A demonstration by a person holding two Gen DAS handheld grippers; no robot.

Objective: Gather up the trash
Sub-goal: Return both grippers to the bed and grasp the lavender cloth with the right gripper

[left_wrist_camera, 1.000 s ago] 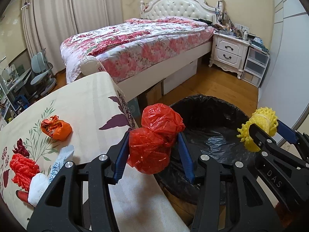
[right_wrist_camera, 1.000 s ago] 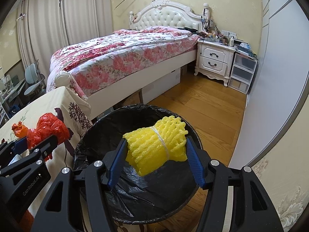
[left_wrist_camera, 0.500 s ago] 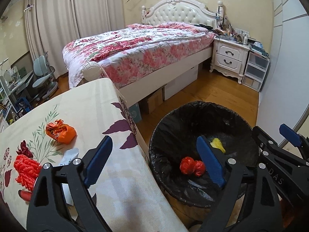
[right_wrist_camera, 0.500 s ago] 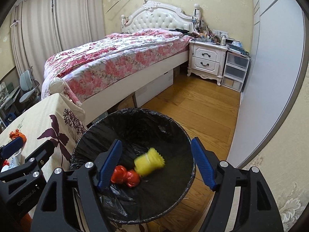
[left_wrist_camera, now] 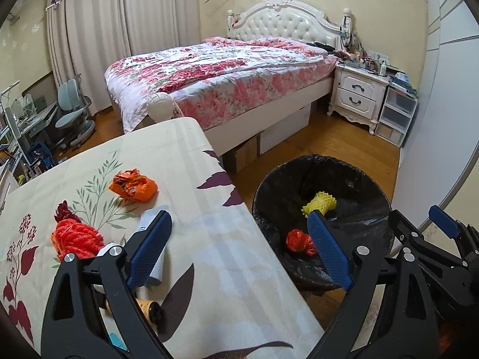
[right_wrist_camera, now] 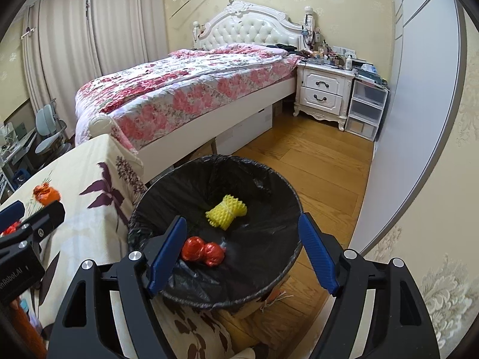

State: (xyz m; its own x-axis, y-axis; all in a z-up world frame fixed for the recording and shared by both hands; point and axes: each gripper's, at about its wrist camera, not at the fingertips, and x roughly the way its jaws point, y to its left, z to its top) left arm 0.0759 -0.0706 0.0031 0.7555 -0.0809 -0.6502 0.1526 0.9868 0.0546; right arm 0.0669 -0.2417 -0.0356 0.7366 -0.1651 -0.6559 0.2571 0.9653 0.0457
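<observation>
Trash bin [right_wrist_camera: 287, 197] sits below both grippers' wide-open, empty jaws: left gripper [left_wrist_camera: 239, 254], right gripper [right_wrist_camera: 242, 254].

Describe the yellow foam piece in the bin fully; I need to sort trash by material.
The yellow foam piece looks like soft ridged foam netting, pinched at the middle by a thin band so both ends flare. It lies on its side, loose, on the black liner at the bottom of the trash bin. It sits apart from the red plastic bundle, and nothing grips it.
</observation>
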